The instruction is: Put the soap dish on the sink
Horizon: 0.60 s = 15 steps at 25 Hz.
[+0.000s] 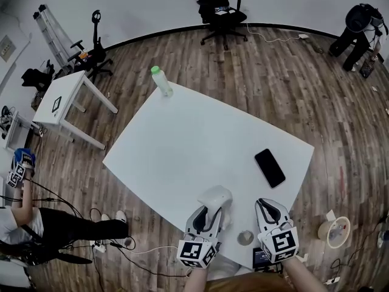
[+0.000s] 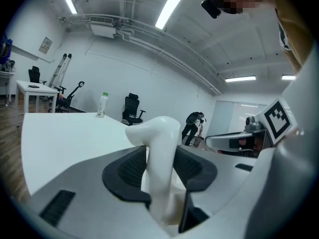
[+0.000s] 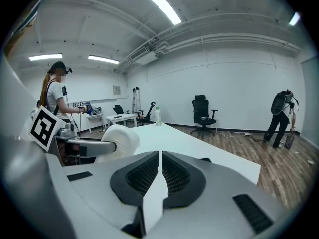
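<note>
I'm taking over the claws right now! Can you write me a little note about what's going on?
Left claw: shut on the white soap dish, near the close edge of the table.
Right claw: shut, empty, beside the left one.
Done: the dish is gripped.
Left to do: set it on the sink. No sink shows in any view, so find it first.

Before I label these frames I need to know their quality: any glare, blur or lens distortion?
Head view: strong fisheye curvature, yet the table is evenly lit, without hard shadows. Left gripper view: dark rounded corners, and the soap dish, close to the lens, looks slightly soft. Right gripper view: the ceiling light is blown out, and the background is sharp.
</note>
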Each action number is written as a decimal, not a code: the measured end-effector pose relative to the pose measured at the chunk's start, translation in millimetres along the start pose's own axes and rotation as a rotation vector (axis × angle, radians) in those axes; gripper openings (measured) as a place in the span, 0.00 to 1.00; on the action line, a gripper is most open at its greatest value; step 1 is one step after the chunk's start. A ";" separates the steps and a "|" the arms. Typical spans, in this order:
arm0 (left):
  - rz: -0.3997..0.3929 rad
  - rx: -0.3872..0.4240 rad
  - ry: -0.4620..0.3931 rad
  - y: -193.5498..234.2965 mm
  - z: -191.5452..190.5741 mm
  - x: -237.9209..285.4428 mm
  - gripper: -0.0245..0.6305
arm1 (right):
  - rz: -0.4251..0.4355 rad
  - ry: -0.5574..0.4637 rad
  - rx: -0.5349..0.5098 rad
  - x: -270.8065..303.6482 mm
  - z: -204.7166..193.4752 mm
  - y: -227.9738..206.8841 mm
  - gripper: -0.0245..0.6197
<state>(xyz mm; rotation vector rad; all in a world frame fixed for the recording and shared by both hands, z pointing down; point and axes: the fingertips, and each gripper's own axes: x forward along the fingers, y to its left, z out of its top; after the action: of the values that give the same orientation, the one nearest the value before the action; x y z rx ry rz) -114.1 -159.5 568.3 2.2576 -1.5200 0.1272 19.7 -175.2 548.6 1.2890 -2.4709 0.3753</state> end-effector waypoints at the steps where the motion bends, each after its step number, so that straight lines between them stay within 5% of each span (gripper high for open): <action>1: 0.000 -0.004 0.004 0.3 -1.6 1.1 0.29 | -0.001 0.005 0.004 0.6 -1.8 -0.6 0.05; 15: -0.006 -0.071 0.081 5.0 -37.9 12.9 0.29 | -0.001 0.063 0.030 18.1 -34.8 0.5 0.05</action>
<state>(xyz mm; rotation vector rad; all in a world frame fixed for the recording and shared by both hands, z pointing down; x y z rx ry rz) -107.6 -157.6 608.2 2.1743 -1.4532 0.1583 15.3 -175.2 587.6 1.2706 -2.4211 0.4472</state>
